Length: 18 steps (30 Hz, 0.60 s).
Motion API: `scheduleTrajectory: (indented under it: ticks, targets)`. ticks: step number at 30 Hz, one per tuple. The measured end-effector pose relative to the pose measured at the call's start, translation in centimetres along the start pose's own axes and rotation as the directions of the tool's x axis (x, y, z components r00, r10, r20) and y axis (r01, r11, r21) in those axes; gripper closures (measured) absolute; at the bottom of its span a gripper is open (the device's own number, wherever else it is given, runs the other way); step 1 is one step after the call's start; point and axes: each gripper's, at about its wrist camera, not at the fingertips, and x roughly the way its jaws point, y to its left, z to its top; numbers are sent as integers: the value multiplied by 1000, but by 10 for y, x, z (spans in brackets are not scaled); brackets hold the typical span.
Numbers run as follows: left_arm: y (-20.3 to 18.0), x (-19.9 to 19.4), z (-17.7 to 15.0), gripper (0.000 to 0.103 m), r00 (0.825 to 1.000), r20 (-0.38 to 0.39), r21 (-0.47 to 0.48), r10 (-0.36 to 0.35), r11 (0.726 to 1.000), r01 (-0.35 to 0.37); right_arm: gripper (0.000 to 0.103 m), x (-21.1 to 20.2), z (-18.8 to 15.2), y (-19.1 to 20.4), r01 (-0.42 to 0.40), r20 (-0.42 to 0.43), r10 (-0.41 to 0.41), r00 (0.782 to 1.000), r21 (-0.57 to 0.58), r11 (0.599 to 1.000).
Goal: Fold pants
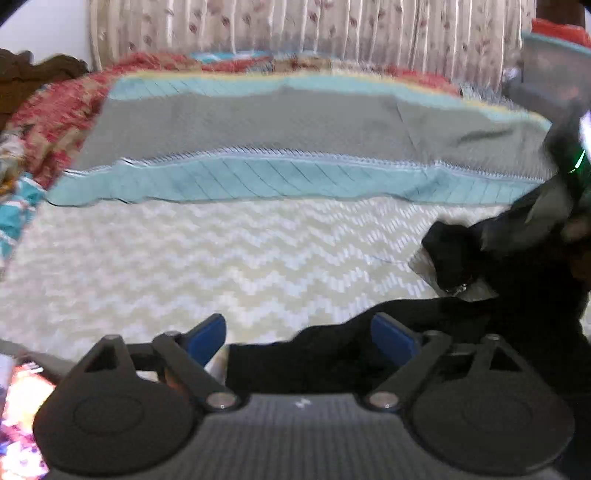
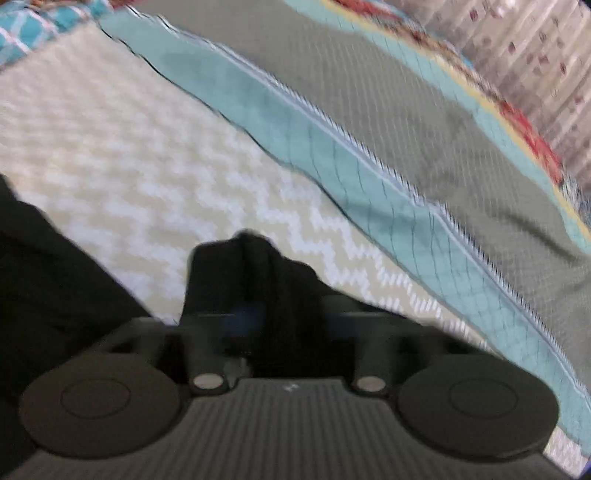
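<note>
The bed fills both views, covered by a cream sheet with a pale zigzag weave. Across its far side lies a grey and teal quilt, with a red patterned blanket beyond it and a flowered curtain behind.

The black pants lie on the near part of the sheet. In the left wrist view they spread from the lower middle out to the right edge, so their length appears to run across the view, left to right, rather than away from it. A bunched section with a pale lining showing rises at the right.

The right gripper has its jaws pressed nearly together, pinching a fold of the black cloth that stands up as a peak between them. More of the garment shows dark at the left edge of that view.

The left gripper has its jaws spread wide. Cloth lies in the gap nearer the right blue pad, but neither pad presses on it.

The right hand therefore owns the cloth. For the left, the next hold probably lies forward and to the right.
</note>
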Motion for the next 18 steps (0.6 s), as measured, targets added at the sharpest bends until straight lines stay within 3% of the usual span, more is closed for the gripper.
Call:
scheduleTrajectory:
  ticks: [2, 5, 6, 7, 8, 9, 11, 14, 16, 18]
  targets:
    - [-17, 15, 2, 19, 999, -26, 37, -34, 999, 35, 93, -25, 5, -39, -8, 111, -10, 994, 164, 986]
    - [-42, 26, -2, 20, 998, -47, 114, -41, 992, 46, 94, -79, 6, -123, 23, 219, -127, 967, 423, 906]
    - [-48, 30, -3, 23, 998, -56, 137, -42, 989, 49, 94, -102, 2, -156, 38, 254, -188, 949, 498, 866]
    - [-56, 34, -5, 31, 997, -72, 160, -31, 986, 43, 94, -127, -6, -188, 60, 276, -257, 926, 564, 823]
    - [-60, 40, -6, 56, 995, -95, 177, -14, 984, 30, 94, -148, -15, -213, 83, 282, -320, 905, 619, 781]
    - [-63, 48, -5, 76, 992, -127, 179, 8, 984, 15, 93, -172, -30, -244, 101, 277, -391, 878, 691, 716]
    - [-62, 54, -2, 86, 990, -136, 134, 30, 991, -11, 93, -209, -69, -296, 117, 225, -493, 840, 813, 570]
    - [-51, 43, 10, 91, 997, -73, 13, 18, 1000, -17, 93, -240, -135, -340, 146, 113, -568, 815, 908, 392]
    - [-42, 33, 20, 91, 999, 1, -51, 40, 998, -40, 94, -247, -181, -357, 170, 35, -583, 811, 941, 293]
    - [-36, 26, 28, 91, 998, 48, -109, 34, 994, -29, 93, -239, -223, -366, 195, -61, -548, 834, 962, 190]
